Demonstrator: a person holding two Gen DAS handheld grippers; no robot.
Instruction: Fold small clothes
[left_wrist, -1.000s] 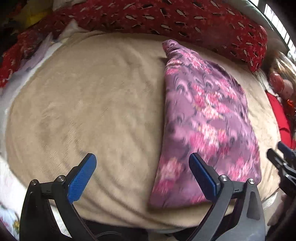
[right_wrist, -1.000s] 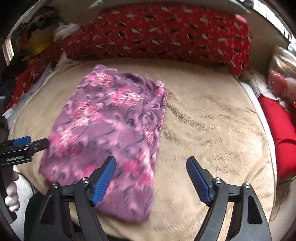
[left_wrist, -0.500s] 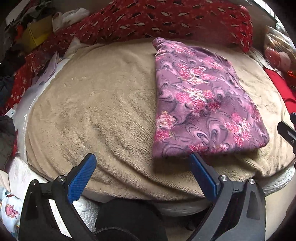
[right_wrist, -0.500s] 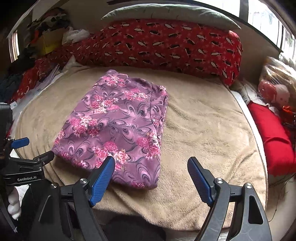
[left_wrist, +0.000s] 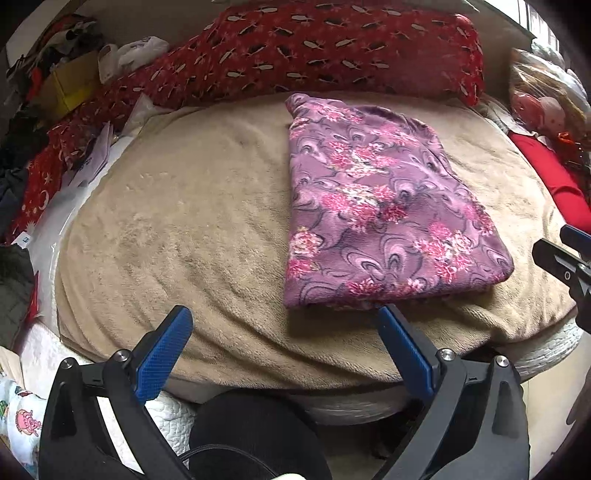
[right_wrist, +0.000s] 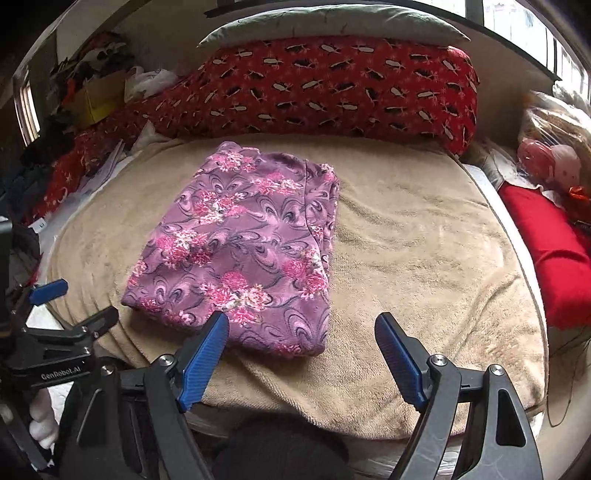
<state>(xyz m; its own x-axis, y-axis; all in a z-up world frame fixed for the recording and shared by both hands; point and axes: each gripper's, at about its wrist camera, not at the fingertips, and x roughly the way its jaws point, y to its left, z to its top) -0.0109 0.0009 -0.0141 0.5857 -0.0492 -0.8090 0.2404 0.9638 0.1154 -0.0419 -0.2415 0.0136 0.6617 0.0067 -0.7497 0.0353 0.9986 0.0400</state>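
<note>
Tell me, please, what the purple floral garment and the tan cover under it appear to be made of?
The purple floral garment looks like soft fleece or brushed knit: matte, slightly fuzzy surface, thick rounded folded edges, printed swirls and pink flowers. The tan cover looks like plush, towel-like fabric: short pile with brushed streaks and soft ripples. The exact fibre of either cannot be told.
</note>
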